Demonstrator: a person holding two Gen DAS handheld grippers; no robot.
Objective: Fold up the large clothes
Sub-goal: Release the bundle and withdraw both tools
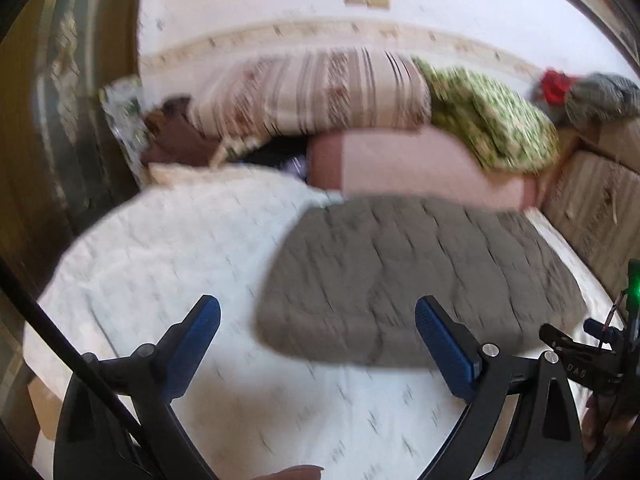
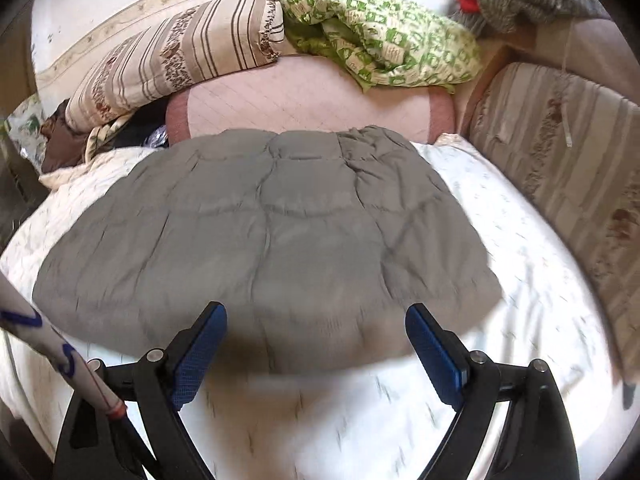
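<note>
The grey quilted garment (image 2: 264, 240) lay flat across the white bed (image 2: 520, 280), its long axis side to side. Both grippers (image 1: 318, 344) (image 2: 316, 344) hovered empty, jaws wide. A striped pillow (image 2: 172, 56) lay beyond.

A grey quilted garment (image 2: 264, 240) lay spread flat on the white bedspread (image 2: 520, 240). The right gripper (image 2: 316, 338) hovered at its near edge, jaws wide and empty. Far behind lay a striped pillow (image 2: 176, 52) and green-patterned cloth (image 2: 384, 40).
</note>
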